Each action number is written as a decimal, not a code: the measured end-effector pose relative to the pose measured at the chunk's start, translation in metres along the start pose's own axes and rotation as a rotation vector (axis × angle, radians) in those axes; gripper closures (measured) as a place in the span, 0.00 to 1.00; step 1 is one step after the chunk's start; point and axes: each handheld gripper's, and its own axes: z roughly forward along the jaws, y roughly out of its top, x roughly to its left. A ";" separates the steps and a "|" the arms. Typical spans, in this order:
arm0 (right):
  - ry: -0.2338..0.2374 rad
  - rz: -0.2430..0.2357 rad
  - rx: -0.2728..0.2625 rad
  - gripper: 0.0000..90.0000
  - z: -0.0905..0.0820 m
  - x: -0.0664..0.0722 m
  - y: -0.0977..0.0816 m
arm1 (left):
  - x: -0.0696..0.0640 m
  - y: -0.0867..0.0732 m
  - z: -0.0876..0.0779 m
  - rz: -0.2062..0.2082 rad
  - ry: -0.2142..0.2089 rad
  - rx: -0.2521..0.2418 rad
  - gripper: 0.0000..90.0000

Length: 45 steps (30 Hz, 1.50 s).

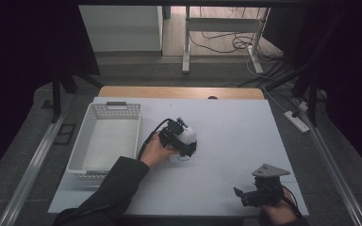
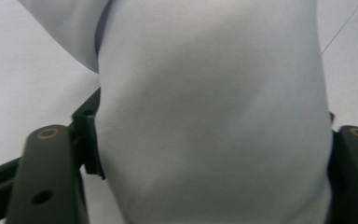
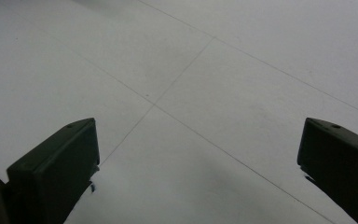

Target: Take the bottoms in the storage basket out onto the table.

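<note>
Dim room (image 1: 37, 42) with cables on the floor beyond; white table (image 1: 235, 127), empty white basket (image 1: 104, 141) at its left. Mid-table, white cloth bundle (image 1: 185, 141) between the left gripper (image 1: 179, 139) jaws, whether gripped or just released unclear; likely not yet in the basket. Right gripper (image 1: 259, 192) idle near the front edge, jaws wide apart.

The white cloth bundle (image 2: 214, 116) sits between the left gripper (image 1: 183, 140)'s jaws on the table (image 1: 235, 122), the basket (image 1: 104, 141) just beside them, the right gripper (image 1: 252, 194) well apart.

A lab — dark curtains (image 1: 19, 56), floor cables (image 1: 226, 44), rig rails (image 1: 33, 165).
</note>
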 end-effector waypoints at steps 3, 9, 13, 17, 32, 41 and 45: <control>0.002 -0.001 0.002 0.00 0.000 0.000 0.000 | 0.000 -0.002 0.002 0.015 0.000 -0.009 0.27; -0.001 -0.015 0.011 0.00 0.001 0.001 0.000 | 0.001 -0.004 0.006 0.047 0.004 -0.018 0.24; -0.010 0.004 0.006 0.00 0.000 0.000 0.000 | 0.001 -0.004 0.006 0.050 0.005 -0.016 0.23; -0.010 0.005 0.005 0.00 0.001 0.000 0.000 | 0.000 -0.003 0.007 0.055 0.005 -0.008 0.19; -0.008 0.001 0.009 0.00 0.000 0.000 0.000 | 0.001 -0.001 0.008 0.036 -0.047 -0.010 0.01; -0.008 0.000 0.011 0.00 0.001 0.001 0.000 | -0.002 -0.001 0.002 0.063 -0.062 -0.023 0.00; -0.008 0.000 0.011 0.00 0.001 0.001 0.000 | -0.003 -0.001 -0.001 0.076 -0.061 -0.029 0.00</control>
